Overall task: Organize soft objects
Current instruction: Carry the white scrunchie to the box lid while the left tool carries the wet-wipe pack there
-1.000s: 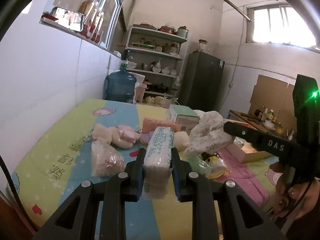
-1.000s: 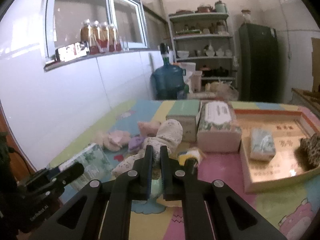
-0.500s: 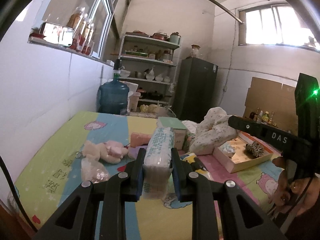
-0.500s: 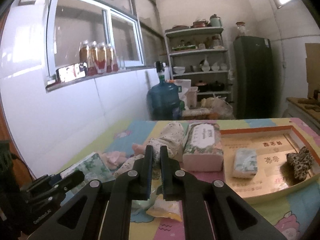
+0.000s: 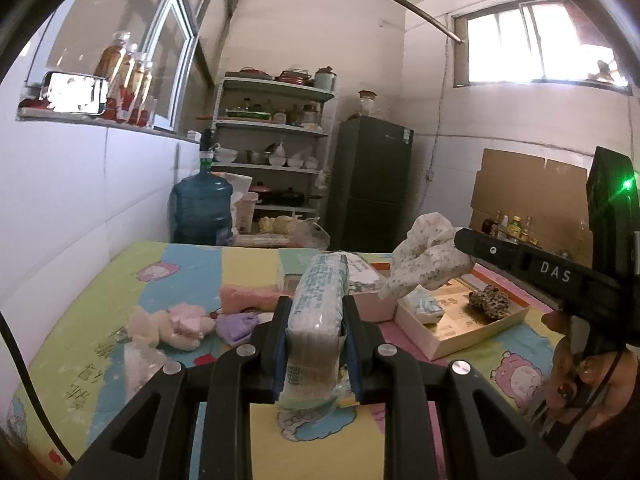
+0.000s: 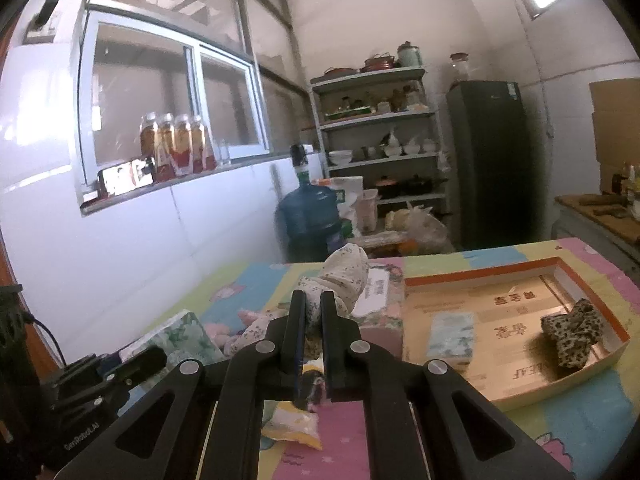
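My left gripper (image 5: 315, 305) is shut on a plastic-wrapped pale blue tissue pack (image 5: 320, 280), held on edge above the cartoon-print mat (image 5: 100, 312). My right gripper (image 6: 313, 298) is shut on a bunched white floral cloth (image 6: 348, 272), which hangs clear of the mat. In the left wrist view that cloth (image 5: 424, 264) dangles from the right gripper's tip at the right. The right wrist view shows the left gripper (image 6: 136, 360) low on the left with its tissue pack (image 6: 180, 336). An open cardboard tray (image 6: 560, 264) on the right holds a small tissue pack (image 6: 450, 336) and a leopard-print piece (image 6: 572, 336).
On the mat lie a pink plush toy (image 5: 172, 324), a purple cloth (image 5: 236, 326), a pink folded towel (image 5: 248, 296), a pink tissue box (image 6: 380, 320) and a yellow packet (image 6: 292, 424). A white wall runs along the left. A water jug (image 5: 202, 212) and shelves stand behind.
Both grippers have risen and drawn back with their loads. The floral cloth has lifted off the mat. The mat and the tray sit lower and farther off in both views.
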A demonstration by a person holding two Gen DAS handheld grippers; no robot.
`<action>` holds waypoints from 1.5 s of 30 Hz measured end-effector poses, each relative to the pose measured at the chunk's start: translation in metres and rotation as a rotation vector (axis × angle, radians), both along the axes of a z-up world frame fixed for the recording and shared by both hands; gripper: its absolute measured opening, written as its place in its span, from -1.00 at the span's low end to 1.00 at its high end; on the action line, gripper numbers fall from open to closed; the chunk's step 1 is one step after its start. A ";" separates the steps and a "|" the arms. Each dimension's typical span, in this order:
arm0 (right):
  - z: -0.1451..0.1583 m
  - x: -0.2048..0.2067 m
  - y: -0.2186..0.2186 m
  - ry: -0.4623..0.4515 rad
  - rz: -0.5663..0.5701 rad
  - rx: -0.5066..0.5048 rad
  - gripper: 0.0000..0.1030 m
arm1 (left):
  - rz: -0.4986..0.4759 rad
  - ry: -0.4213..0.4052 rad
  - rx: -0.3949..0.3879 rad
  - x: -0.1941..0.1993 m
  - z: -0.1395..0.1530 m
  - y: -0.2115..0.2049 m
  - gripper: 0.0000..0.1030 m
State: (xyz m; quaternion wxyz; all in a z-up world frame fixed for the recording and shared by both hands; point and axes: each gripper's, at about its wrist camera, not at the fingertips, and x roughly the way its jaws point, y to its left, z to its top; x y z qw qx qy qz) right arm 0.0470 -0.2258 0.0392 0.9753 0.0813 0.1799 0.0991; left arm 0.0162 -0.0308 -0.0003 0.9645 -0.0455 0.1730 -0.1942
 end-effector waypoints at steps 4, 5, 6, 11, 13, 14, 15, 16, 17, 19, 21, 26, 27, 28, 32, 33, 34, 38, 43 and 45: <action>0.002 -0.003 -0.013 -0.010 -0.022 0.005 -0.86 | -0.018 -0.003 0.005 0.003 0.003 -0.010 -0.52; 0.003 -0.004 -0.016 -0.012 -0.028 0.007 -0.86 | -0.023 -0.005 0.006 0.004 0.004 -0.014 -0.52; 0.003 -0.004 -0.020 -0.014 -0.032 0.009 -0.86 | -0.027 -0.007 0.007 0.004 0.004 -0.016 -0.52; 0.005 -0.007 -0.038 -0.026 -0.061 0.019 -0.86 | -0.057 -0.013 0.011 0.009 0.009 -0.035 -0.52; 0.006 -0.008 -0.047 -0.028 -0.075 0.024 -0.86 | -0.073 -0.014 0.013 0.012 0.010 -0.044 -0.52; 0.006 -0.008 -0.051 -0.029 -0.079 0.027 -0.86 | -0.080 -0.014 0.014 0.013 0.010 -0.048 -0.52; 0.005 -0.008 -0.056 -0.028 -0.086 0.030 -0.86 | -0.089 -0.013 0.015 0.014 0.011 -0.054 -0.52; 0.005 -0.008 -0.058 -0.028 -0.091 0.031 -0.86 | -0.099 -0.012 0.015 0.016 0.011 -0.060 -0.52; 0.005 -0.008 -0.063 -0.028 -0.098 0.034 -0.86 | -0.106 -0.011 0.015 0.017 0.011 -0.063 -0.52; 0.004 -0.009 -0.071 -0.028 -0.110 0.038 -0.86 | -0.123 -0.008 0.017 0.020 0.011 -0.073 -0.52; 0.004 -0.009 -0.080 -0.028 -0.122 0.042 -0.86 | -0.143 -0.005 0.019 0.023 0.010 -0.084 -0.52; 0.002 -0.010 -0.101 -0.024 -0.150 0.058 -0.86 | -0.178 0.009 0.032 0.031 0.010 -0.109 -0.52; 0.001 -0.010 -0.104 -0.023 -0.155 0.060 -0.86 | -0.184 0.012 0.033 0.032 0.010 -0.114 -0.52; 0.001 -0.009 -0.109 -0.023 -0.160 0.063 -0.86 | -0.193 0.016 0.034 0.034 0.010 -0.119 -0.52; -0.002 -0.010 -0.124 -0.021 -0.181 0.076 -0.86 | -0.216 0.029 0.038 0.037 0.010 -0.138 -0.52; -0.002 -0.010 -0.128 -0.021 -0.187 0.078 -0.86 | -0.222 0.031 0.040 0.038 0.010 -0.143 -0.52; -0.003 -0.010 -0.131 -0.020 -0.193 0.081 -0.86 | -0.227 0.032 0.041 0.039 0.010 -0.146 -0.52; -0.005 -0.011 -0.147 -0.018 -0.213 0.092 -0.86 | -0.243 0.037 0.041 0.044 0.010 -0.163 -0.52; -0.009 -0.010 -0.167 -0.020 -0.237 0.103 -0.86 | -0.256 0.038 0.042 0.051 0.011 -0.183 -0.52; -0.010 -0.009 -0.174 -0.021 -0.246 0.108 -0.86 | -0.262 0.039 0.041 0.054 0.012 -0.190 -0.52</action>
